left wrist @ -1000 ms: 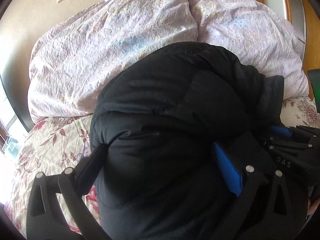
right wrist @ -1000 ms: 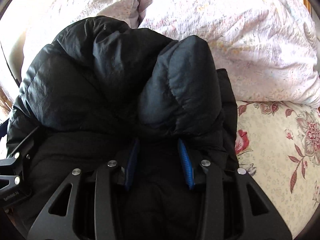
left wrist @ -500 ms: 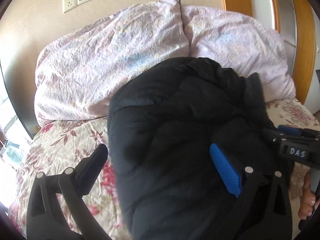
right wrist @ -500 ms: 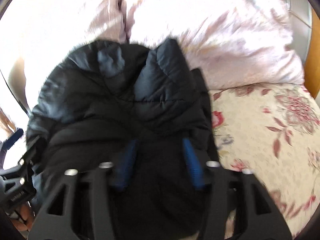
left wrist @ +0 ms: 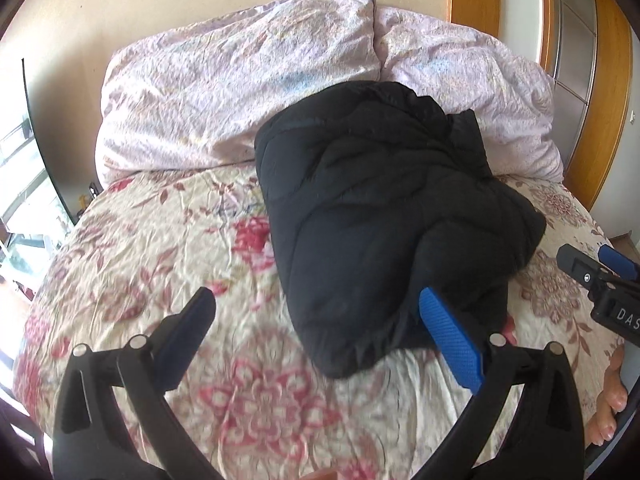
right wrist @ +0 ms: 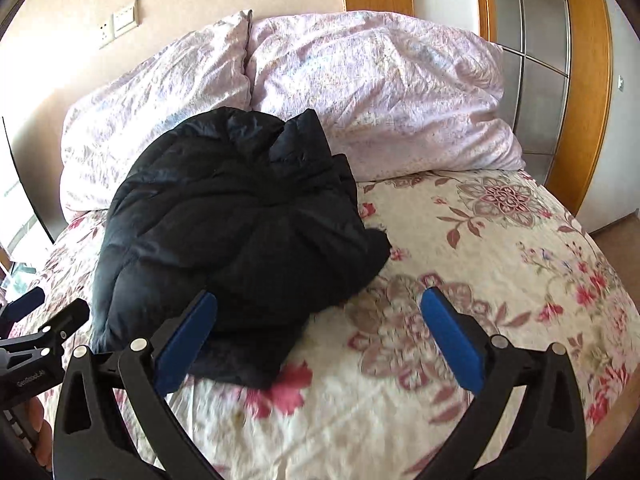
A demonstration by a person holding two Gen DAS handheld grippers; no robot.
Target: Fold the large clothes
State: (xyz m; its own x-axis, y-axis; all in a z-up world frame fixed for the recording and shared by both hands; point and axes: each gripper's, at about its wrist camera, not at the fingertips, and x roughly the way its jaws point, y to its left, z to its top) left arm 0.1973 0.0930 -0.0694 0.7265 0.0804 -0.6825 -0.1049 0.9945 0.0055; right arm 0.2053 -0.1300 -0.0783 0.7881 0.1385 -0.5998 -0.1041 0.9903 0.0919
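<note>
A black puffer jacket (left wrist: 380, 208) lies folded into a thick bundle on the floral bedsheet (left wrist: 168, 248), its far end against the pillows. My left gripper (left wrist: 316, 296) is open and hangs just short of the jacket's near corner, its pads touching nothing. In the right wrist view the jacket (right wrist: 240, 232) sits ahead and to the left. My right gripper (right wrist: 318, 296) has its jaws opening wide; only the jacket's near edge shows by the left blue pad (right wrist: 188, 336), and nothing is pressed. Each gripper shows at the edge of the other's view: right gripper (left wrist: 600, 276), left gripper (right wrist: 40, 336).
Two pale pink pillows (right wrist: 360, 92) lean on the wall behind the jacket. A wooden door frame (right wrist: 588, 92) stands at the right. A window edge (left wrist: 24, 200) is at the far left. A person's fingers (left wrist: 612, 404) hold the right gripper's handle.
Both grippers have drawn back from the jacket, which now looks smaller and farther off. The right gripper's jaws, earlier narrow on jacket fabric, have spread wide and let it go.
</note>
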